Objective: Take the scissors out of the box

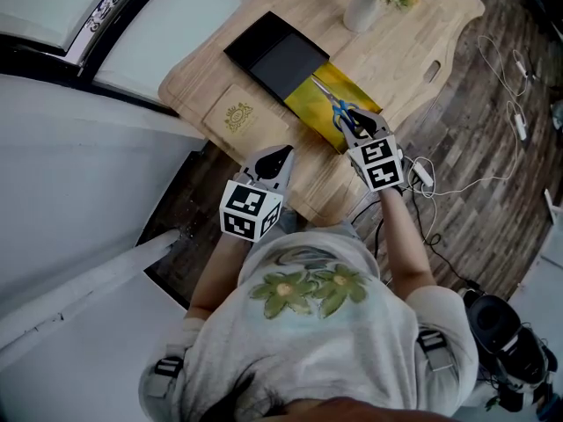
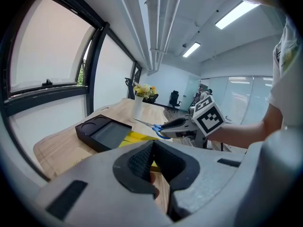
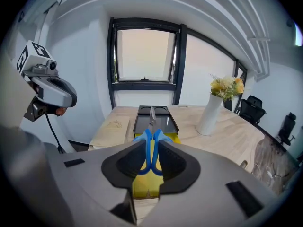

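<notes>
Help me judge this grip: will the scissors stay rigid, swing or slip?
Likely rigid: the scissors have closed metal blades. Pinched only at the blue handles by the right gripper, with blades jutting forward, they might pivot. Smooth handle loops could slip.

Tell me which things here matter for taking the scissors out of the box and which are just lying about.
Job in hand:
scissors, gripped by the right gripper
black box
yellow sheet below them

Lying about:
vase of flowers
tan emblem card
left gripper, shut and empty
</notes>
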